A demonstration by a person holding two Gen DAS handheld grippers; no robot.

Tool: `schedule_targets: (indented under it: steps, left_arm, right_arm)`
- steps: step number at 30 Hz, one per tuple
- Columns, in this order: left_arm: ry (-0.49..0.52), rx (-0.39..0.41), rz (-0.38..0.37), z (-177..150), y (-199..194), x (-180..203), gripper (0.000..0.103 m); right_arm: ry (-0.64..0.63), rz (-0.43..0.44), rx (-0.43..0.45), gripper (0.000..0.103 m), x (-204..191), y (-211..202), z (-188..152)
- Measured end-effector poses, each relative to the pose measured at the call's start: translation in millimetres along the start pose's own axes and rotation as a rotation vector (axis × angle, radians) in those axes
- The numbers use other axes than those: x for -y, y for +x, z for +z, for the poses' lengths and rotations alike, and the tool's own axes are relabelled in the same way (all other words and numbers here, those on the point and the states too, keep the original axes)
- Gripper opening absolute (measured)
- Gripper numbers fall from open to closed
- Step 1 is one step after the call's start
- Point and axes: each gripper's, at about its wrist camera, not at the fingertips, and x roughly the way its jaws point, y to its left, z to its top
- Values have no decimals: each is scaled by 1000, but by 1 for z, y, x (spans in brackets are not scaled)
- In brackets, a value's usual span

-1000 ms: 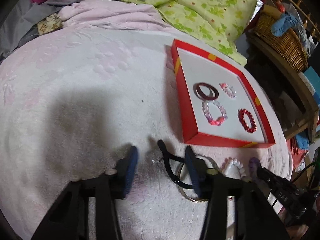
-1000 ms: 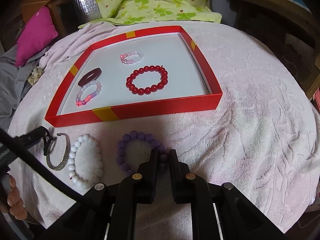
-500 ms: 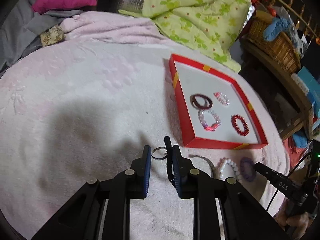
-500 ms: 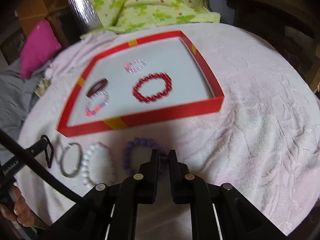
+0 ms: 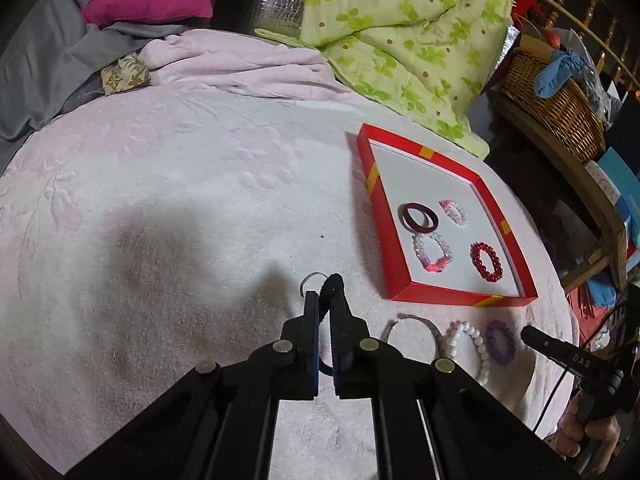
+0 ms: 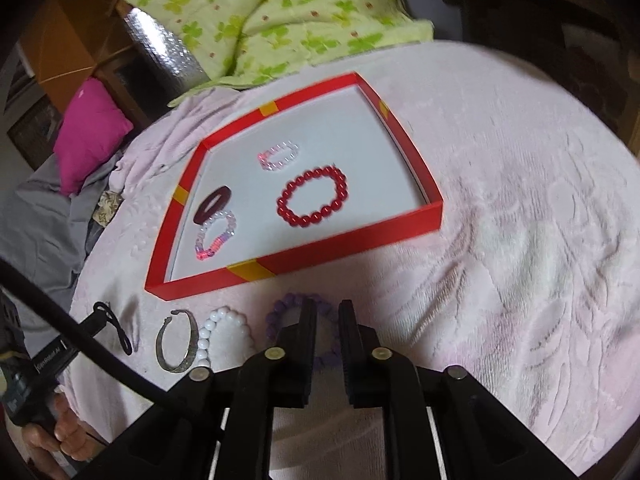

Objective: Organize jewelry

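Four bracelets lie in the red tray (image 6: 340,238). The left gripper (image 5: 325,300) pinches a black cord (image 5: 334,282); the right gripper (image 6: 327,312), jaws opening, straddles the purple bracelet (image 6: 280,310); two others wait.

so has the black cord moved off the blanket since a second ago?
Yes. The black cord, flat beside the silver bangle before, now hangs pinched in the shut left tool, apart from the bangle.

Your left gripper (image 5: 325,300) points steeply down toward 12 o'clock with its jaws clamped on a black cord (image 5: 333,285), while your right gripper (image 6: 328,314), tilted down likewise, has its jaws opening around a purple bead bracelet (image 6: 286,312).
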Motion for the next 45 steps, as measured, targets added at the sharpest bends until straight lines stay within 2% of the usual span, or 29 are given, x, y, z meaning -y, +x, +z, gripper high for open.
schedule_targets:
  steps: [1,5,7,8,9,10,11,13,16,22,30,45]
  left_arm:
    - [6,-2,-1,-1,0,2,5]
    - [34,-8,-3,-4,0,8,5]
    - [46,-7,-1,-6,-2,11,5]
    - [55,-5,1,-7,-3,13,5]
    - [65,-2,5,-7,-4,15,5]
    - [71,-1,9,-8,-5,16,5]
    - [84,1,18,-9,-5,18,5]
    - [110,8,44,-11,-6,23,5]
    - [141,18,72,-12,-8,28,5]
    - [200,40,125,-15,-11,39,5]
    - [250,66,168,-18,-14,51,5]
    - [292,82,171,-21,-15,71,5]
  right_arm:
    - [3,-5,-10,22,1,2,0]
    - [-32,-37,-42,46,-7,14,-2]
    - [-84,-95,-37,47,-14,21,-3]
    - [-114,-126,-47,40,-17,26,-4]
    - [-160,-179,-44,28,-21,30,-6]
    - [-197,-211,-30,24,-25,31,-7]
    - [-228,-230,-20,15,-28,31,-8]
    - [-256,-247,-4,10,-32,29,-10]
    - [-269,-270,33,10,-33,22,-11]
    - [-226,-237,114,10,-28,1,-8]
    - [-165,-163,152,10,-21,-16,-4]
    - [-93,-28,196,10,-7,-35,2]
